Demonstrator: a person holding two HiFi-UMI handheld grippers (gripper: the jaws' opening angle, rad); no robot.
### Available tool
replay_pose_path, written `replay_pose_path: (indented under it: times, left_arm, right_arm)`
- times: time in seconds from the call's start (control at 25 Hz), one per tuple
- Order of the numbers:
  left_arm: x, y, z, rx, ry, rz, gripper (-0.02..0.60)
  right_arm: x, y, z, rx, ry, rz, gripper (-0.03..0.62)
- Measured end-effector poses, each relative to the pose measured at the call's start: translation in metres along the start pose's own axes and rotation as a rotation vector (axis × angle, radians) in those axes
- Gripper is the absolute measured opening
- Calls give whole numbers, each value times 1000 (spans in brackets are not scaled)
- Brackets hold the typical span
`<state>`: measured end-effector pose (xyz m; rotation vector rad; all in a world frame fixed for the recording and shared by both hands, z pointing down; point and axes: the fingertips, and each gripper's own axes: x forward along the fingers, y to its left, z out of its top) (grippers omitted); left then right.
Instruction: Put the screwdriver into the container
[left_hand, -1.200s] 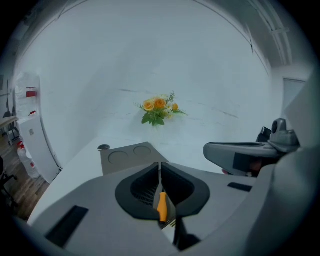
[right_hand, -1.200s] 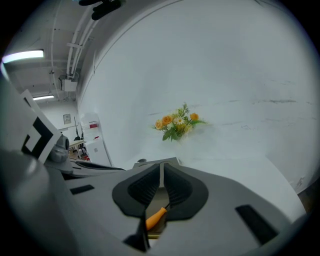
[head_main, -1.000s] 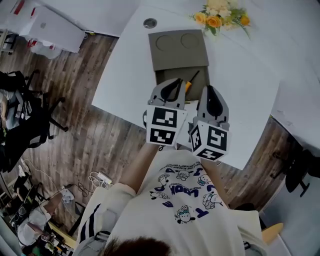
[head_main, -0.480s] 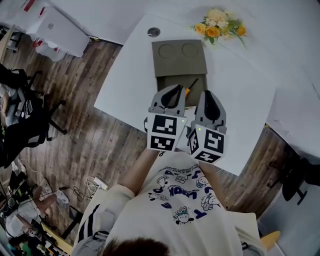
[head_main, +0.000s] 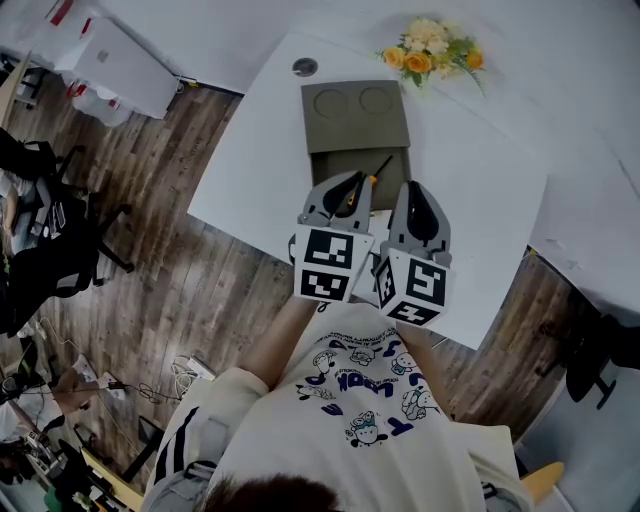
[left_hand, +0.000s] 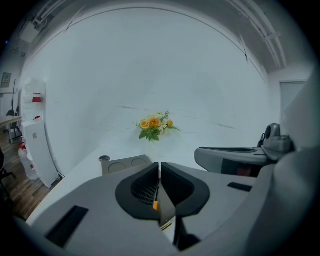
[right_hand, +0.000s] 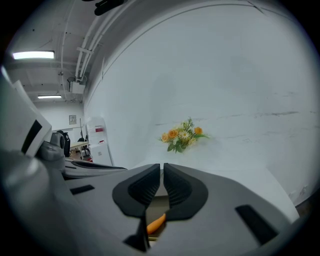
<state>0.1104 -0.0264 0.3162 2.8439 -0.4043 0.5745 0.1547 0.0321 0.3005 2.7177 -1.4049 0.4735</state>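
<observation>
Left gripper (head_main: 354, 180) and right gripper (head_main: 415, 190) are hovering near the container (head_main: 326, 166), jaws pressed together and holding nothing; the screwdriver (head_main: 374, 173) is lying inside, so placement is appearing complete and calling only for withdrawal.

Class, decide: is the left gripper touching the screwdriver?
Cannot tell. In the head view the left gripper overlaps the screwdriver at its handle; the left gripper view shows only an orange sliver below shut jaws.
</observation>
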Motion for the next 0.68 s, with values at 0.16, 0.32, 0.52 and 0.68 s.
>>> replay_pose_path:
  times: [0.16,0.32,0.52,0.68]
  left_arm:
    - [0,-4,-1,-1,-2,-2,28]
    - [-1,-8,-1,1,-4,-4,28]
    - [-2,-10,-1,2,-2,-6,28]
    - [-1,-10,-2,0,0,-6,28]
  right_arm:
    - [-3,-4,-1,3,0,-7,41]
    - [-6,-7,-1,0,-4,-11,41]
    - [-8,-8,1,-2,-5,-16,41]
    - [-7,-8,0,0,-4,-16,41]
